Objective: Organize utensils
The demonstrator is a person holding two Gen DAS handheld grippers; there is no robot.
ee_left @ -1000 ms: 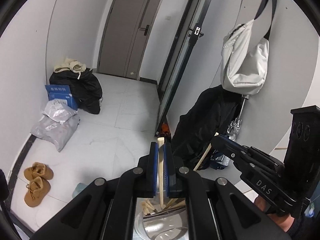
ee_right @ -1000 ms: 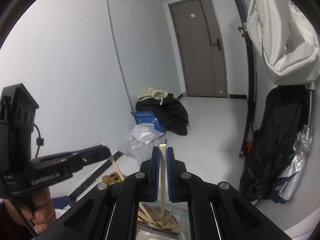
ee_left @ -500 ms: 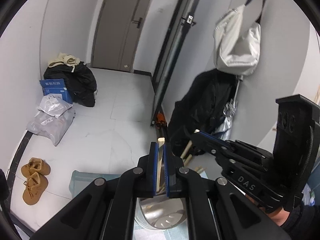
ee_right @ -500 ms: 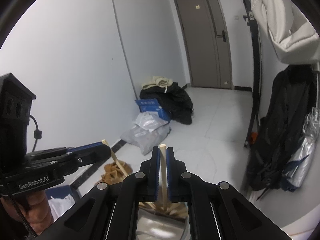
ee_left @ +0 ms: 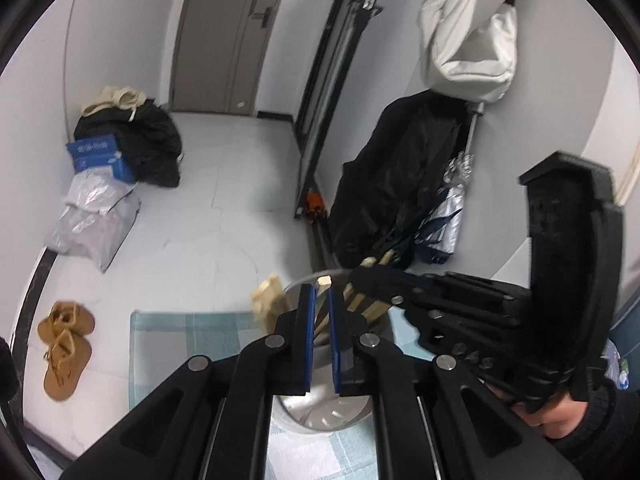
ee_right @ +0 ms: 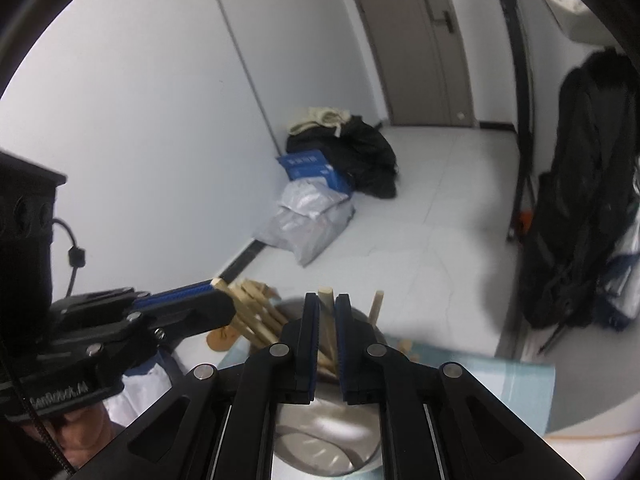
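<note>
Left wrist view, lower centre: our left gripper (ee_left: 319,304) clamps a chopstick (ee_left: 322,282) over the steel holder (ee_left: 320,416); our right gripper (ee_right: 327,312) likewise pinches a stick (ee_right: 326,294).

both wrist views sit close above a metal container (ee_left: 320,420) on the checked mat (ee_left: 180,332), looking past it, slightly downward, toward the grey door (ee_right: 412,40). each catches the other gripper sideways; edges are, perhaps, blurred.
</note>
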